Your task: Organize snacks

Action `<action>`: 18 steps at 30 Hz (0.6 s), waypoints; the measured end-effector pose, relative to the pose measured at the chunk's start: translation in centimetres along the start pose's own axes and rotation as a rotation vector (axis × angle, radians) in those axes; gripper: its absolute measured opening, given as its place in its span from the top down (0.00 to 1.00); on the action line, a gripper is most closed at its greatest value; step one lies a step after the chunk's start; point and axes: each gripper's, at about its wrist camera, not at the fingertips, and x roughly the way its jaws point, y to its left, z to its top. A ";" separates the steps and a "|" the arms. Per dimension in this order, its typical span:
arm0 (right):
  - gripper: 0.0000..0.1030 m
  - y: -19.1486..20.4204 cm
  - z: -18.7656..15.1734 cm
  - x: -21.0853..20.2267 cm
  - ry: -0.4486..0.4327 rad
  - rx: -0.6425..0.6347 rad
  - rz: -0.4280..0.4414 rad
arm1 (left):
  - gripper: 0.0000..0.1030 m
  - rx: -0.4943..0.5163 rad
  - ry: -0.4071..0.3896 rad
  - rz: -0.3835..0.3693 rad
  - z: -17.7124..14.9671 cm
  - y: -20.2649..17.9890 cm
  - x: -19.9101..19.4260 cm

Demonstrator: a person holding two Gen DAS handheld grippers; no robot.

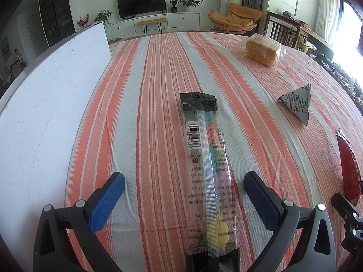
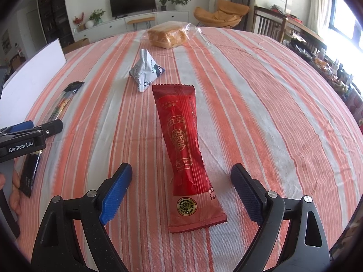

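Observation:
A long clear snack packet (image 1: 207, 170) with black ends lies lengthwise on the striped tablecloth (image 1: 147, 79). My left gripper (image 1: 183, 181) is open, its blue pads on either side of the packet's near half, not touching it. A long red snack packet (image 2: 186, 149) lies between the open pads of my right gripper (image 2: 181, 176), untouched. A white triangular packet (image 2: 146, 70) and a bagged bread loaf (image 2: 166, 36) lie farther back. In the right wrist view the left gripper (image 2: 29, 133) shows at the left edge over the clear packet (image 2: 61, 104).
A large white board (image 1: 45, 104) stands along the table's left side. The triangular packet (image 1: 297, 100) and bread (image 1: 263, 49) sit to the right in the left wrist view. The red packet's edge (image 1: 349, 167) shows far right. Chairs and a TV unit stand beyond the table.

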 end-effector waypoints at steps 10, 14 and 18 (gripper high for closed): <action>0.11 0.0 0.0 0.0 0.000 0.000 0.000 | 0.00 0.000 0.000 -0.001 0.0 0.0 0.0; 0.11 0.0 0.0 0.0 0.000 0.000 0.000 | 0.00 0.016 0.019 -0.014 0.1 0.0 0.0; 0.11 -0.4 0.3 0.0 0.032 0.008 0.032 | 0.00 0.054 0.171 -0.040 1.4 -0.4 0.5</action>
